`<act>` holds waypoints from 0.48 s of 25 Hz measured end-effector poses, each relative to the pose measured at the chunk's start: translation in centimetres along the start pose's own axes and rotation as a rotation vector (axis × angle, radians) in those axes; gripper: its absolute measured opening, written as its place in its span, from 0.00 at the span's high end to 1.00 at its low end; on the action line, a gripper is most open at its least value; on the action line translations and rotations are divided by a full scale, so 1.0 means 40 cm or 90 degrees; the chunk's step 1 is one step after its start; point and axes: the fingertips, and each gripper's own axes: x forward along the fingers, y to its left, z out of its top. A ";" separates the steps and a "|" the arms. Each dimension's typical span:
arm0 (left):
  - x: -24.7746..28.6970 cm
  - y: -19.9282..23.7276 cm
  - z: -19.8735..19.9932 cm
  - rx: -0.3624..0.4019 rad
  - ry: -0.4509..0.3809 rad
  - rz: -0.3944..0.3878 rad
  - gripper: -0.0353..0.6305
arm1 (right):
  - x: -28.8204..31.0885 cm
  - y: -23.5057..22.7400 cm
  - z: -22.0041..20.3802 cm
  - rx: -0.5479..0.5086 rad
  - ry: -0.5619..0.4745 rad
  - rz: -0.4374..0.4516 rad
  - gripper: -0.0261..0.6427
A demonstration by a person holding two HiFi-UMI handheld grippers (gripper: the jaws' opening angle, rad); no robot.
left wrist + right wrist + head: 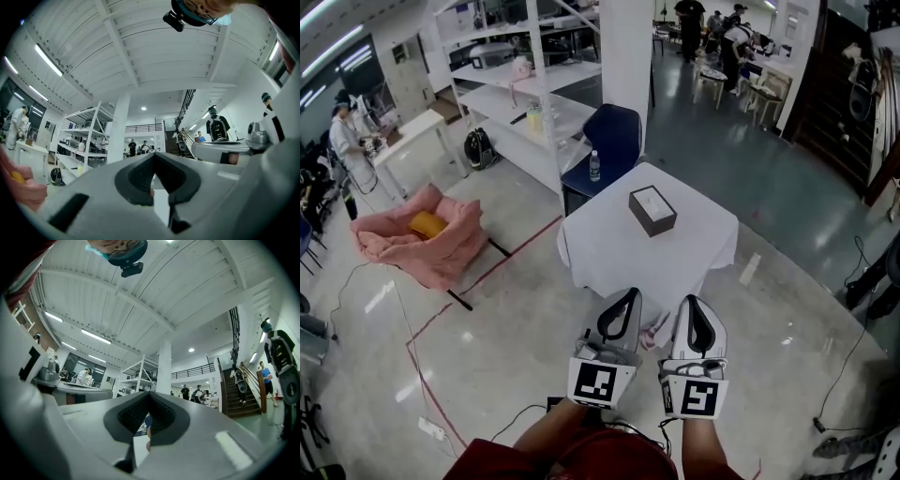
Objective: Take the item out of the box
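A dark box (652, 210) with a white top stands on the far half of a small table covered by a white cloth (609, 253). What is inside the box does not show. In the head view both grippers are held side by side short of the table's near edge, well away from the box. My left gripper (632, 293) has its jaws together with nothing in them, and my right gripper (691, 301) likewise. The left gripper view shows the left gripper (153, 154) pointing slightly upward at the hall, tips touching. The right gripper (149, 393) looks the same in its own view.
A blue chair (614, 136) and a water bottle (594, 166) stand behind the table, beside a white pillar (626, 56) and white shelving (525, 103). A pink cushion (422, 239) lies on the floor to the left. Cables and a red tape line (502, 262) cross the floor.
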 end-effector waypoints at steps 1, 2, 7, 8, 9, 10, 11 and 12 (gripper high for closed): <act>0.010 0.018 0.001 0.000 0.000 0.001 0.94 | 0.020 0.006 -0.004 0.001 0.002 0.001 0.96; 0.021 0.037 0.002 -0.001 -0.001 0.002 0.94 | 0.042 0.012 -0.007 0.001 0.004 0.003 0.96; 0.065 0.137 -0.005 -0.011 0.002 0.013 0.94 | 0.139 0.051 -0.028 -0.002 0.009 0.006 0.96; 0.073 0.158 -0.006 -0.012 0.002 0.015 0.94 | 0.160 0.060 -0.032 -0.005 0.010 0.008 0.96; 0.083 0.179 -0.008 -0.013 0.001 0.016 0.94 | 0.182 0.068 -0.036 -0.006 0.011 0.009 0.96; 0.092 0.200 -0.008 -0.012 0.000 0.018 0.94 | 0.204 0.075 -0.040 -0.007 0.011 0.009 0.96; 0.101 0.221 -0.008 -0.012 -0.002 0.019 0.94 | 0.224 0.082 -0.044 -0.008 0.012 0.009 0.96; 0.108 0.240 -0.010 -0.011 -0.004 0.021 0.94 | 0.243 0.090 -0.050 -0.009 0.013 0.009 0.96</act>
